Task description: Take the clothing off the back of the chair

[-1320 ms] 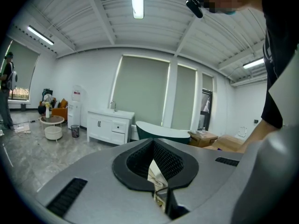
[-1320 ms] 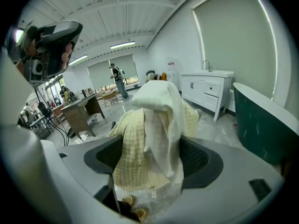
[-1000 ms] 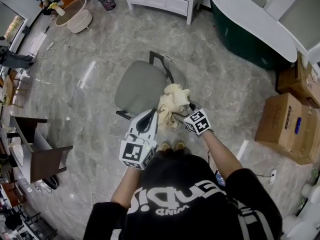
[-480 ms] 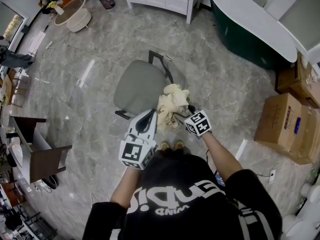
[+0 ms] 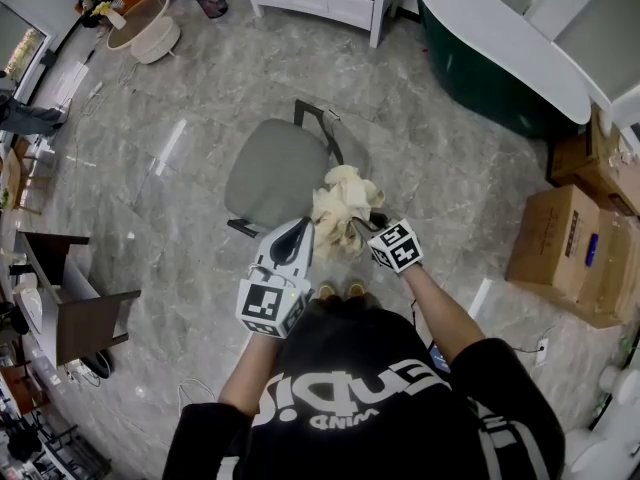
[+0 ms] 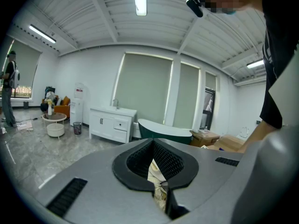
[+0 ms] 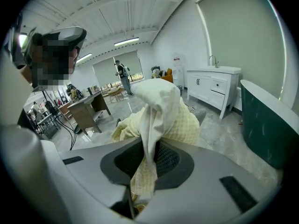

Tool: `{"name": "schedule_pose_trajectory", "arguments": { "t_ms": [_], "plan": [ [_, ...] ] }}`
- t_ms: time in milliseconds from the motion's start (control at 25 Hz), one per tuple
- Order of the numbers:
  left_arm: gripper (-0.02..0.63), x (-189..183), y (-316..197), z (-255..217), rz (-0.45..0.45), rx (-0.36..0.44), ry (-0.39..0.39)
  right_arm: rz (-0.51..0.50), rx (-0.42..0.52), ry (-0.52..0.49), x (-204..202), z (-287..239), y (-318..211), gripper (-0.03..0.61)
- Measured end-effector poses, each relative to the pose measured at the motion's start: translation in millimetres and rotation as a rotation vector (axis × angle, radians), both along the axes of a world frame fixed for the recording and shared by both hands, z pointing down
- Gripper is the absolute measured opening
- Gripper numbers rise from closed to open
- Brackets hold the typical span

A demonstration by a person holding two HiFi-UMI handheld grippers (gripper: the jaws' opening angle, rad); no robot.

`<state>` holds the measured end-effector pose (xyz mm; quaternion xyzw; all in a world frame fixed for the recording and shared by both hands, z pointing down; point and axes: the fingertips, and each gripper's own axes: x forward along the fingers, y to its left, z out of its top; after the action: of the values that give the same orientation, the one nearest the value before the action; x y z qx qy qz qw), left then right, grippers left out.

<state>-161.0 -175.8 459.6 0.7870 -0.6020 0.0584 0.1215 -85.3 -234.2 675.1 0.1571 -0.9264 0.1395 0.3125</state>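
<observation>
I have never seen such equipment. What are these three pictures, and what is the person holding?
A person holds a gripping tool in each hand. One picture comes from a camera on the person's head, looking down; the other two from cameras riding on the tools. On the floor stands a grey chair with pale yellow clothing on its back. The left tool is shut on the clothing; the right tool has just been closing its jaws and pinches it too.

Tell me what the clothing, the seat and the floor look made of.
Clothing: soft woven fabric, pale yellow, matte; a waffle-like check shows, and it hangs in folds.
Seat: grey, matte, perhaps upholstery or plastic; too far to tell.
Floor: polished grey stone or marble-look tile; veined, with glare.
</observation>
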Motion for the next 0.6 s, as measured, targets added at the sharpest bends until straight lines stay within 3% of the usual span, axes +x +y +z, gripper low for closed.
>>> {"name": "schedule_pose_trajectory", "arguments": {
  "t_ms": [600],
  "plan": [
    [0.014, -3.8, 17.8, -3.8, -0.028, 0.016, 0.017, 0.036, 0.148, -0.096, 6.5, -78.2, -5.0, 0.058]
  ]
}}
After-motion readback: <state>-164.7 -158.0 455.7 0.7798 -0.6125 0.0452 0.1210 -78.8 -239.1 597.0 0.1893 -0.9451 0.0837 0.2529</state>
